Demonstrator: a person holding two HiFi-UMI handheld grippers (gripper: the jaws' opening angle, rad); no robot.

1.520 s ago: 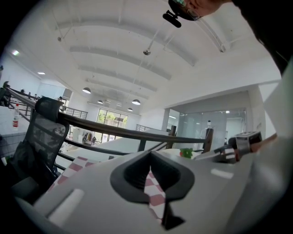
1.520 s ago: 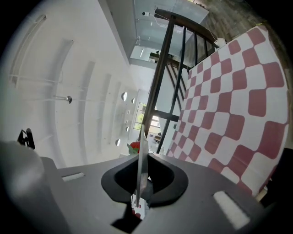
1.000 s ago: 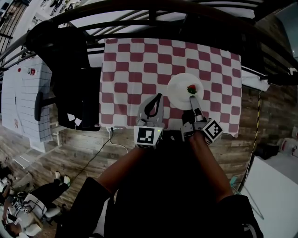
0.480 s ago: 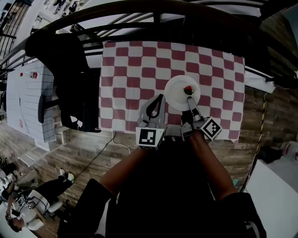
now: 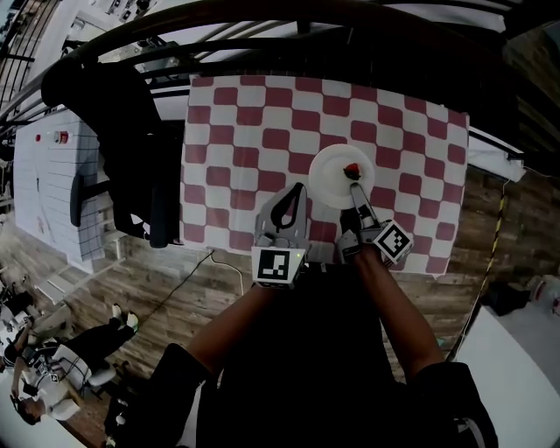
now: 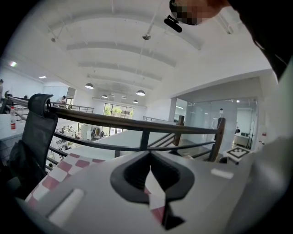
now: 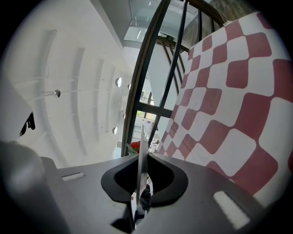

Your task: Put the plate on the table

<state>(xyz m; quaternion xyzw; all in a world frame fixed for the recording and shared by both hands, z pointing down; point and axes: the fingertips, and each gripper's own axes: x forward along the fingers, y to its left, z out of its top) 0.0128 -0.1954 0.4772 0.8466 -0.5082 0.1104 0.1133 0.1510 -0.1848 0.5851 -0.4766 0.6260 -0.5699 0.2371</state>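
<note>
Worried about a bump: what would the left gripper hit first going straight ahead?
Likely the dark railing beyond the checkered tablecloth: the left gripper points out over the cloth, not down at it. Depth is unclear.

Tablecloth (image 5: 229, 131) left open (railing (image 5: 350, 9) beyond).

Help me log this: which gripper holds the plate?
The right gripper: its fingers pinch the white plate at its near rim; the left gripper is shut on nothing.
</note>
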